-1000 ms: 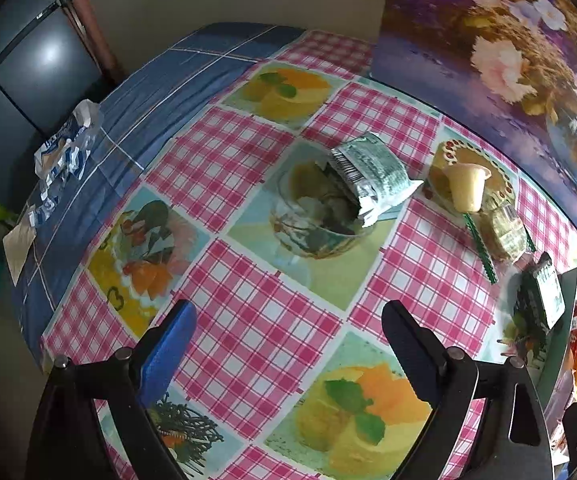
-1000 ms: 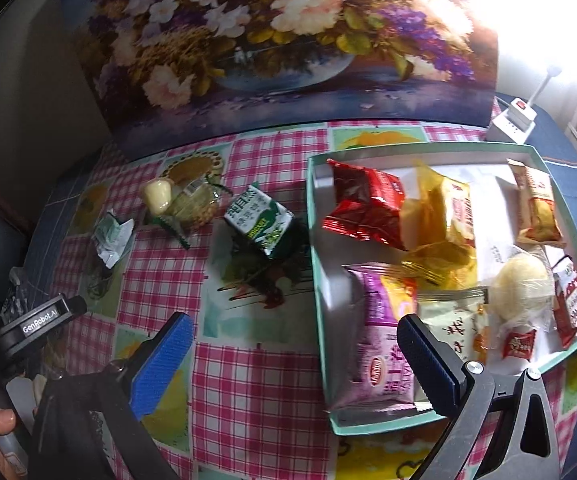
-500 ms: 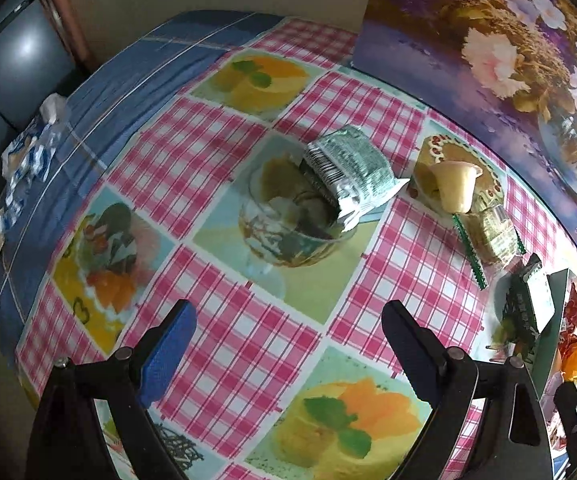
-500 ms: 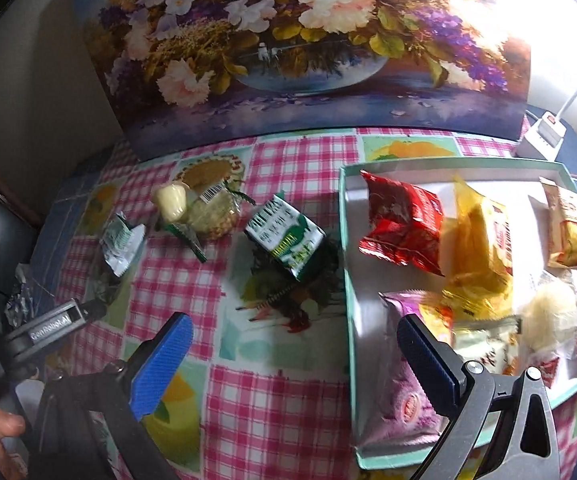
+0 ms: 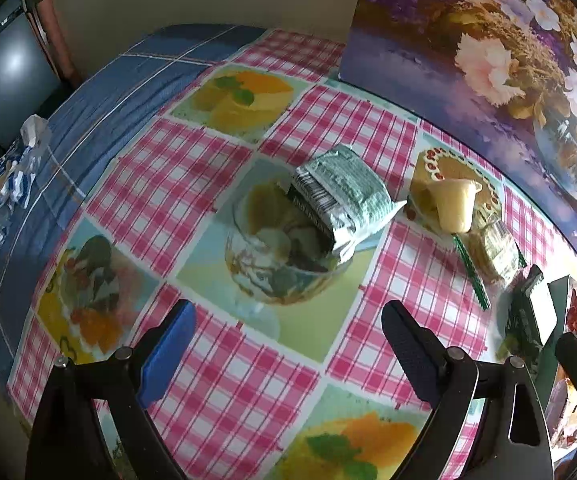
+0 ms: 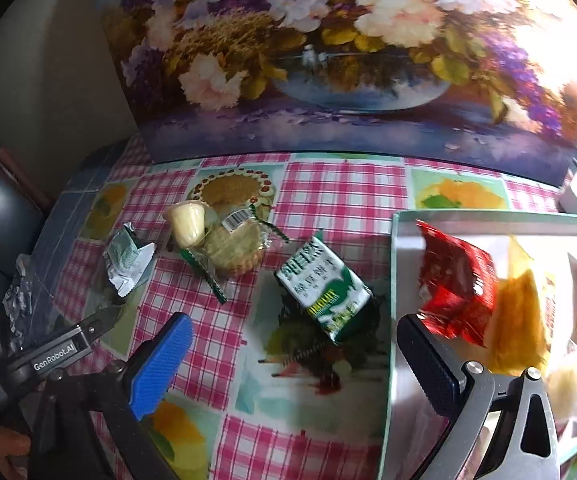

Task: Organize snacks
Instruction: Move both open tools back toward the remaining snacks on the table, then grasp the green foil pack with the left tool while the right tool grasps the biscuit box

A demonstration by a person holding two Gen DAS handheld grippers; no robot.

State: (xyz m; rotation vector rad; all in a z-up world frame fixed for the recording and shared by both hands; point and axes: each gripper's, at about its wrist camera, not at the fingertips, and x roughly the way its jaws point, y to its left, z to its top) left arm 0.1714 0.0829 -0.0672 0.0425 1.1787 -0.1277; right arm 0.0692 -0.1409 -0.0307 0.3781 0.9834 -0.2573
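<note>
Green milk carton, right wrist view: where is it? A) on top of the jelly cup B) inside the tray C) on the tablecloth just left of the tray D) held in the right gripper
C: the green milk carton lies on the checked tablecloth, outside the left wall of the tray, no pads touching it.
</note>
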